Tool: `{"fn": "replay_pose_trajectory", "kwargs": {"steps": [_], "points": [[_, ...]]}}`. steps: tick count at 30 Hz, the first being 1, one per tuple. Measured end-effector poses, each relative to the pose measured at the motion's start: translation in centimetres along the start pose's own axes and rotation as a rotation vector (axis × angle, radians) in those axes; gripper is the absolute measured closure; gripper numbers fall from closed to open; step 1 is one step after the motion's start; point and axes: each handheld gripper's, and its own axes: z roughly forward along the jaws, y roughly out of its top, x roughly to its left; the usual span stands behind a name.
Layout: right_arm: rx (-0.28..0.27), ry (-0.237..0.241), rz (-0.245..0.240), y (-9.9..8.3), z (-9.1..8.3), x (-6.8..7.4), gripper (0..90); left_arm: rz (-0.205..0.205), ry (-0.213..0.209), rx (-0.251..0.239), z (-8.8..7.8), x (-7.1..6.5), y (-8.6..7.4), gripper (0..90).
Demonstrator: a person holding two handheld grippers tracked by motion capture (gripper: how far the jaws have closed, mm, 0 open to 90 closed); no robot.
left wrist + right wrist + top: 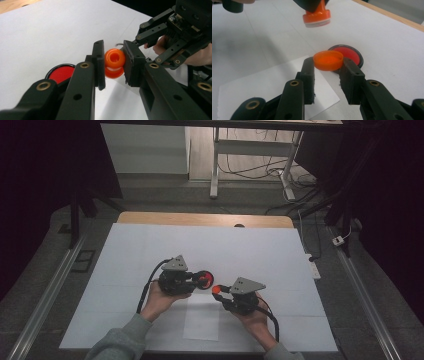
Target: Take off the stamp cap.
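Note:
My left gripper point(113, 65) is shut on a small orange spool-shaped piece point(114, 62), which has a hollow top and a white band near its base. It hangs just above the table, beside a flat red disc with a black rim point(61, 73). My right gripper point(328, 68) is shut on an orange cap point(328, 60), open side up, a little in front of the red disc point(348, 53). The orange piece point(317, 15) hangs above the cap in the right gripper view. In the high view the left gripper point(199, 279) and right gripper point(220, 291) nearly meet at mid-table.
The table wears a white cover point(150, 250), with a smaller white paper sheet point(202, 320) near the front edge under the right hand. A wooden strip point(200, 218) runs along the back. Desk legs and cables point(260, 170) stand on the floor beyond.

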Motion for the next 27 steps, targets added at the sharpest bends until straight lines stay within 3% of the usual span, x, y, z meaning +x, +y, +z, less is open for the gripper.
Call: {"fn": "replay_pose_trajectory", "kwargs": {"steps": [9, 27], "points": [[0.018, -0.005, 0.004, -0.4, -0.1, -0.3, 65.1, -0.007, -0.013, -0.003, -0.1, 0.1, 0.0, 72.8], [-0.012, -0.036, 0.012, -1.1, -1.6, -0.9, 64.8, 0.000, -0.030, 0.017, 0.2, 0.0, -0.1, 72.6]]}}
